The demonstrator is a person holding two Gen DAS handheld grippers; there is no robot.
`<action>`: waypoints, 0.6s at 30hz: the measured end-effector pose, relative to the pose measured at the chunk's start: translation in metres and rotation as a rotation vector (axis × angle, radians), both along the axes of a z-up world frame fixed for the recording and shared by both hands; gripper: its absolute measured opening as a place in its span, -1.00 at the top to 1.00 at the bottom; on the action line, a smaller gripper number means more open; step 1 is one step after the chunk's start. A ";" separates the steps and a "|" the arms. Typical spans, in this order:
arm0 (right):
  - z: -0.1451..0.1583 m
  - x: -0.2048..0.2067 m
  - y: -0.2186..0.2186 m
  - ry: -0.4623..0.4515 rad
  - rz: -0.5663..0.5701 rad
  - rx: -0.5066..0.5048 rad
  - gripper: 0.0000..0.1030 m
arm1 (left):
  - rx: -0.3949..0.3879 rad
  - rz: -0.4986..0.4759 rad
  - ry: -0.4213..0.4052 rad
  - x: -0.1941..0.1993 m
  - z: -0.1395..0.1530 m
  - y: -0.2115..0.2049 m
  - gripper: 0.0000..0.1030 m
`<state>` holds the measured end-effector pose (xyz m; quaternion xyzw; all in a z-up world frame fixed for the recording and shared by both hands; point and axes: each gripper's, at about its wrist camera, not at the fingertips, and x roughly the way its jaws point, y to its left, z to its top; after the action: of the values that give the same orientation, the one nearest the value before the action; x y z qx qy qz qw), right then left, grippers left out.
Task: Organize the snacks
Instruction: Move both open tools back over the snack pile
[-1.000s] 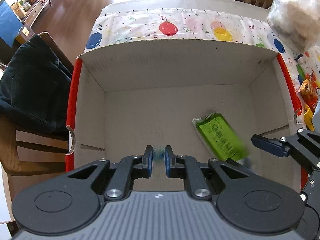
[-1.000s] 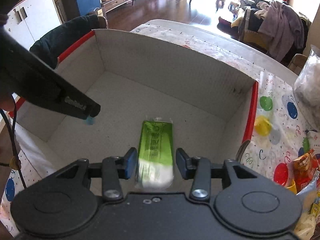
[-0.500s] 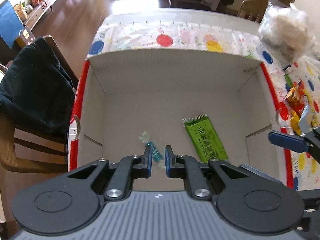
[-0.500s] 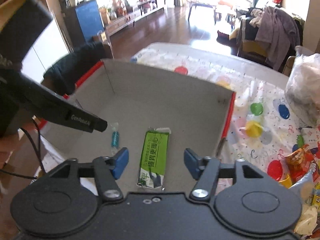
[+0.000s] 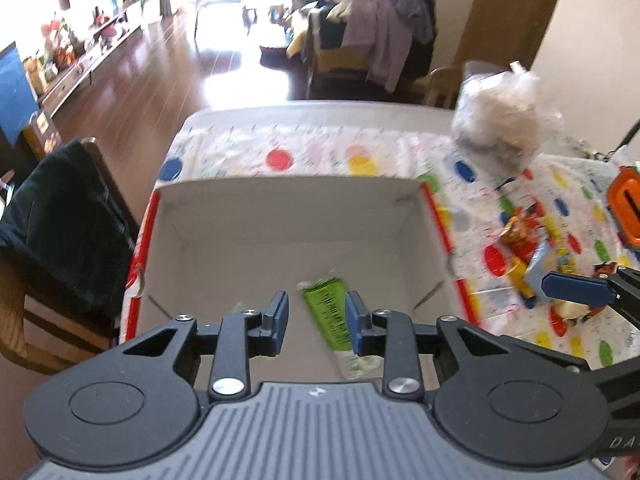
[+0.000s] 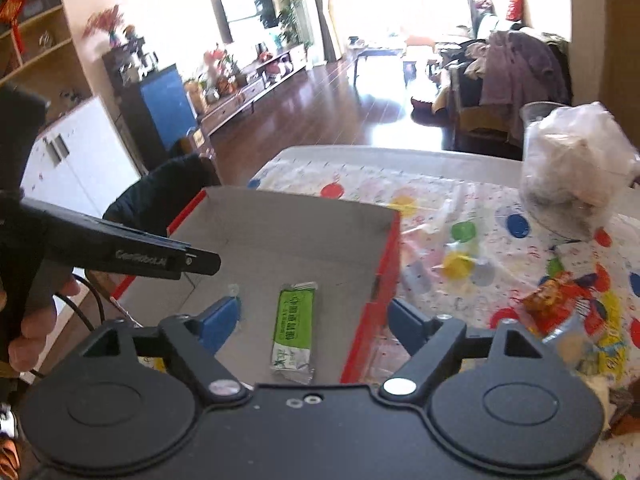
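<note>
Left wrist view: left gripper (image 5: 316, 322) jaws opening, nothing gripped; right gripper (image 6: 314, 322) opening wide, empty; green snack packet (image 6: 296, 334) lies on box (image 6: 304, 216) floor

The left gripper (image 5: 316, 322) hangs above the cardboard box (image 5: 288, 208), pointing steeply down into it; its jaws are opening with nothing gripped. The right gripper (image 6: 316, 320) is held over the box's right wall, jaws opening wide and empty. A bare hand (image 6: 30, 320) grasps the left gripper's handle.
</note>
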<state>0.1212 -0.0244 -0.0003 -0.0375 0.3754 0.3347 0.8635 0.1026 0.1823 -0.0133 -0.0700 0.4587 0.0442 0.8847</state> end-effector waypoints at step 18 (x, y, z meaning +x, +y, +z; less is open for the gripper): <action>0.003 -0.006 -0.150 -0.050 -0.214 0.021 -0.99 | -0.002 -0.177 -0.139 0.014 0.011 -0.131 -0.51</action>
<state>0.1154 -0.1745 0.0027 0.0036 0.3523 0.2434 0.9037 0.1167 0.0510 -0.0024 -0.0329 0.4006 -0.0394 0.9148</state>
